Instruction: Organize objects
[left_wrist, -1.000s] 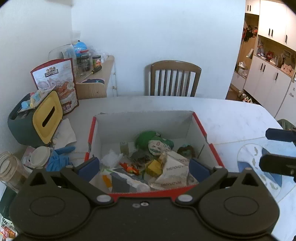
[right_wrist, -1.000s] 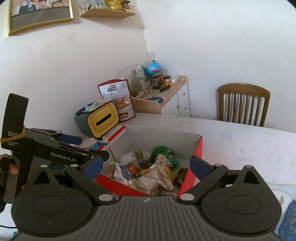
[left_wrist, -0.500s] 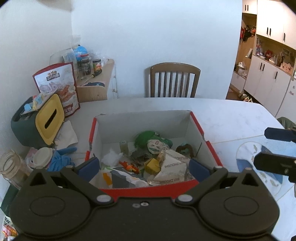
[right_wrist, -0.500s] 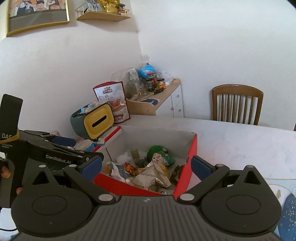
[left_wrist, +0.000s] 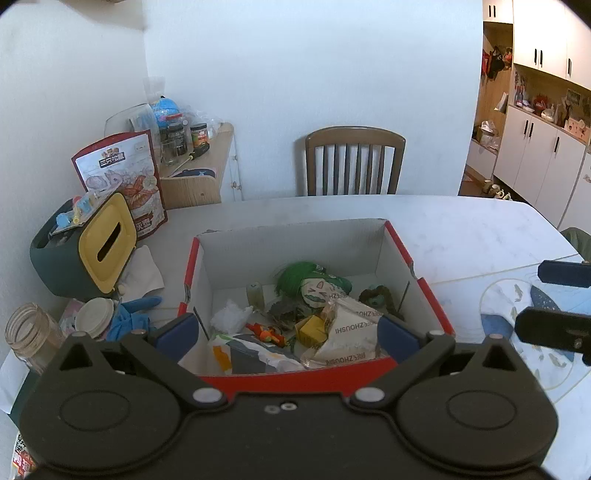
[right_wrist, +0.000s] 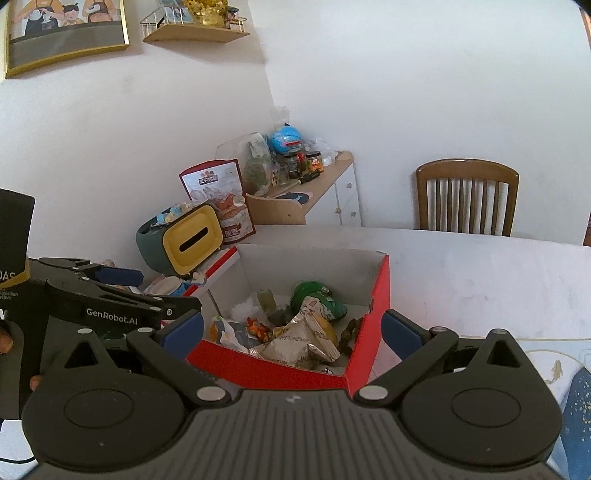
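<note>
both grippers hung wide and held nothing: the left gripper hovered over the near edge of the red box, the right gripper over that box's near corner, seen from its right side. the box sat on the white desk, filled with a jumble: a green-haired doll, a crumpled snack bag, a yellow block, a small orange toy and white paper. left of the box, apart from it, stood a green and yellow tissue holder, with a blue glove and a glass jar nearer. a wooden chair stood beyond the desk
</note>
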